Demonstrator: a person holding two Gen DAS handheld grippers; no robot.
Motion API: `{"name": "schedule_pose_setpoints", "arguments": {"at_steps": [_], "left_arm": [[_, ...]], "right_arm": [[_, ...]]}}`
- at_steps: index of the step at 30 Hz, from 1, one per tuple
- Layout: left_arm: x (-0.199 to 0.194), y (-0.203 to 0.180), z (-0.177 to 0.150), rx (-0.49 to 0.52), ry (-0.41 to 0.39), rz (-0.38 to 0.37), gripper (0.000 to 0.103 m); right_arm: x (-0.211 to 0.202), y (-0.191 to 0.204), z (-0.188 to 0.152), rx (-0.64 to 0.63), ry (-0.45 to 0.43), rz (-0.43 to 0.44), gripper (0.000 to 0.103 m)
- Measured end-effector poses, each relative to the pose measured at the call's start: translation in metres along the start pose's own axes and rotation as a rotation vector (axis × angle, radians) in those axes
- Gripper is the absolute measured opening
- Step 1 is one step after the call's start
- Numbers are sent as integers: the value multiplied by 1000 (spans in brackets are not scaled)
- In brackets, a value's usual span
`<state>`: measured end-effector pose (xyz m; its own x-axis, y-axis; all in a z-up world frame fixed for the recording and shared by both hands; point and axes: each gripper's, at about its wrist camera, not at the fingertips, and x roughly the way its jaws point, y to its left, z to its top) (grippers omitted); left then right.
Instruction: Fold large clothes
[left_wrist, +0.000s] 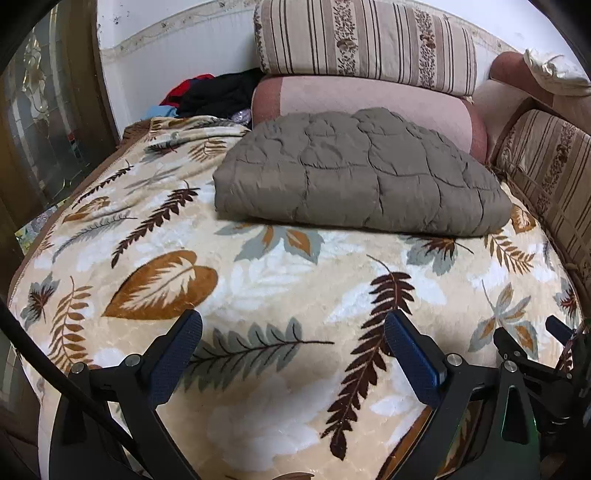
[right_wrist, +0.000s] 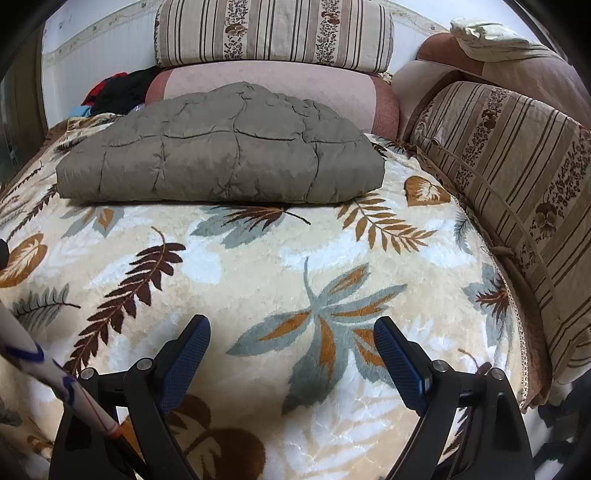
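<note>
Quilted garment (left_wrist: 362, 181), olive-grey and puffy, is the object of the fold; described here from the near edge of the bed to its far side.

Nearest, the left gripper (left_wrist: 293, 354) and right gripper (right_wrist: 291, 352) hang side by side over the near edge of the bed, both tilted downward. Each has its jaws spread wide with nothing between the blue ribbed pads (right_wrist: 184, 363); neither touches fabric. The right gripper's black frame also shows at the lower right corner of the left view.

Beneath them lies the leaf-print blanket (right_wrist: 258, 258), a plush cover over the bed, bare between the grippers and the garment.

Farther on, well apart from both grippers, the garment rests toward the far edge of the bed as a thick, already doubled bundle, its rounded fold facing the grippers and its back against a pink bolster (left_wrist: 369, 99).

Handling, as judged: soft, padded, light for its bulk, with a smooth shell likely to slip; stacked layers may slide apart when lifted. The two near corners of the bundle, left (left_wrist: 225, 206) and right (left_wrist: 495, 225), look like the best holds, pinched deep through all layers.

Beyond, a striped cushion (left_wrist: 365, 40) sits on the bolster, and dark loose clothes (left_wrist: 218, 94) lie in the far left corner.
</note>
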<state>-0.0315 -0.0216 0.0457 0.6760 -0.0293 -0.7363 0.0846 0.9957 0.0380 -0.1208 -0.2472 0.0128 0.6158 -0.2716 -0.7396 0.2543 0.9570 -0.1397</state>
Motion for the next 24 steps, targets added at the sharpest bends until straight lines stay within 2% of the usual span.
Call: {"name": "schedule_pose_setpoints", "arguments": {"at_steps": [24], "left_arm": [[9,-10,-11,40,39,-21,99]], "right_arm": [[4,-1,-2,-18,29,-47,93]]}}
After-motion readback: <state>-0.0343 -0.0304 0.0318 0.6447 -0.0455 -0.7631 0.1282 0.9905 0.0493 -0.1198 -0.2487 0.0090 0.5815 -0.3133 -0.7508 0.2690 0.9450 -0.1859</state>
